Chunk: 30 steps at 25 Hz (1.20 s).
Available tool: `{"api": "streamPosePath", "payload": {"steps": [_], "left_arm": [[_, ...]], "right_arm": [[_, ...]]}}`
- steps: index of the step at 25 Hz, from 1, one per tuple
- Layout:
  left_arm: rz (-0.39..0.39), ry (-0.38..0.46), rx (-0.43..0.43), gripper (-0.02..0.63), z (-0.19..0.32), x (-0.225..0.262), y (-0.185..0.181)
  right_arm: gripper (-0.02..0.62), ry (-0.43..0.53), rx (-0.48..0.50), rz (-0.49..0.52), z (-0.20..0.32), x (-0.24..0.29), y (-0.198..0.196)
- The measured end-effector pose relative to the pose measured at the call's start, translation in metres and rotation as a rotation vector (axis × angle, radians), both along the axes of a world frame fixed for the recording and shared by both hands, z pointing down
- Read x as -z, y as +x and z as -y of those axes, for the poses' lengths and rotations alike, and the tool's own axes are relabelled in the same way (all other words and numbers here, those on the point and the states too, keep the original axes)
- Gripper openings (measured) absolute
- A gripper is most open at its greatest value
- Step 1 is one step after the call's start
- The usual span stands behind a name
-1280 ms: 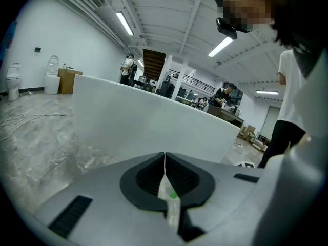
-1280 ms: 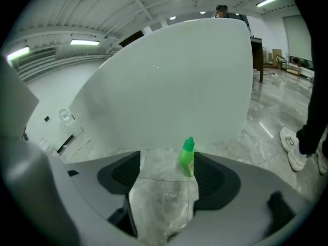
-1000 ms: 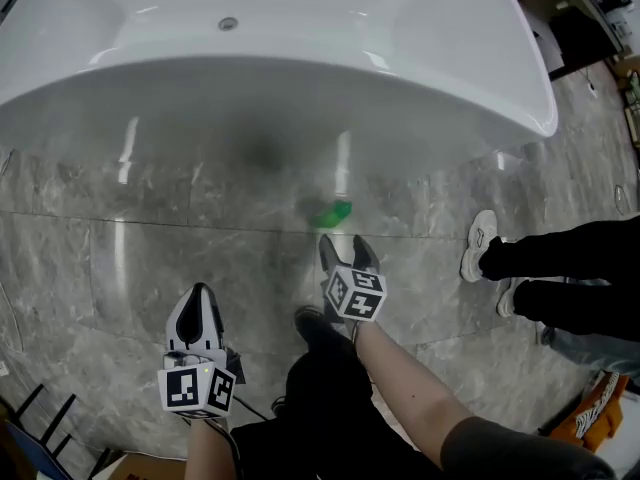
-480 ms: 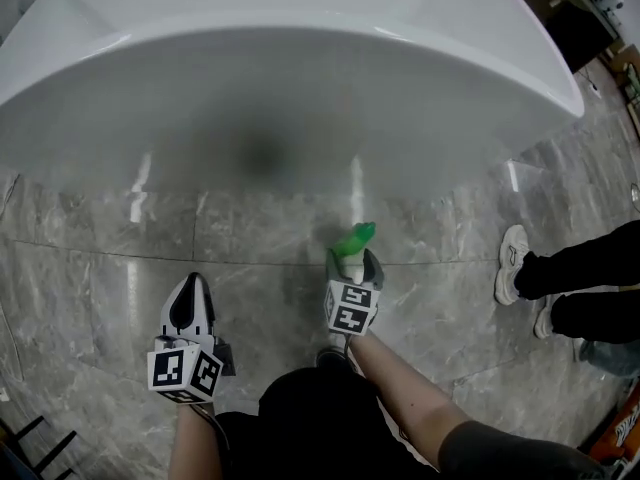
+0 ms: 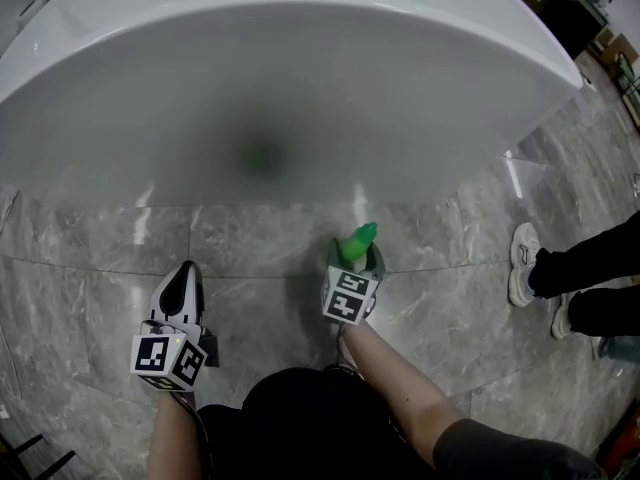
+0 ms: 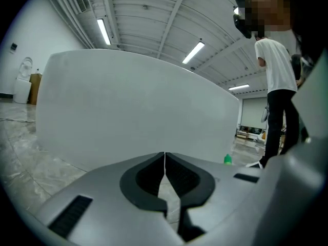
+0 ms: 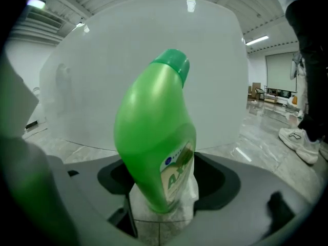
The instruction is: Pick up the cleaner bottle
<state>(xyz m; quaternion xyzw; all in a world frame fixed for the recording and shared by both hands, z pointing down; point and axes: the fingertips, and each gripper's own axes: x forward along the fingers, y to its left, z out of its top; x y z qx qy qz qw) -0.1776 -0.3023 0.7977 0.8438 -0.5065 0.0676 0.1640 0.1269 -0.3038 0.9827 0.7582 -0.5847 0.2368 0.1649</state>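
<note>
One glossy green, bent-necked cleaner bottle point(image 7: 156, 137) sits clamped in the right gripper point(image 5: 355, 254). At its eight o'clock the left gripper point(image 5: 184, 273) is closed and empty. A smooth white tub point(image 5: 300, 68) curves at twelve.

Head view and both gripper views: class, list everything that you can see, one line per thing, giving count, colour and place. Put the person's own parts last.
bathtub: one, white, fills the top of the head view
floor: grey marble tiles, under everything
cleaner bottle: one, green with a green cap, between the right gripper's jaws, in front of the bathtub
bystander: one, white shoes and dark trousers, standing at the right edge of the head view
ceiling strip lights: at least three, white, overhead in the left gripper view
left gripper: one, grey, jaws together, empty, low left
right gripper: one, grey, closed on the cleaner bottle
</note>
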Motion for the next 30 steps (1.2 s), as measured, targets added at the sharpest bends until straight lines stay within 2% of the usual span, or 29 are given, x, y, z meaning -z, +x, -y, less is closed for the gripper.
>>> {"api": "streamPosePath", "payload": {"steps": [7,10,14,19,27,30], "left_arm": [[-0.041,-0.032,0.04,0.017,-0.001,-0.016,0.0],[-0.051,-0.031,0.046,0.017,0.003,-0.015,0.001],[-0.033,-0.028,0.047,0.017,0.009,-0.014,0.003],[-0.023,-0.039,0.056,0.017,0.012,-0.015,0.005],[0.004,-0.048,0.059,0.017,0.013,-0.02,0.008],[0.002,-0.052,0.063,0.017,0.012,-0.021,0.011]], "right_arm": [[0.302,-0.036,-0.019,0.039,0.006,-0.017,-0.001],[0.302,-0.039,-0.016,0.02,0.01,-0.024,0.004],[0.301,-0.021,0.021,0.023,0.016,-0.022,0.007],[0.301,-0.042,0.085,0.001,0.013,-0.035,0.011],[0.298,-0.002,0.067,0.037,0.028,-0.037,0.025],[0.266,-0.004,0.06,0.055,0.028,-0.038,0.03]]}}
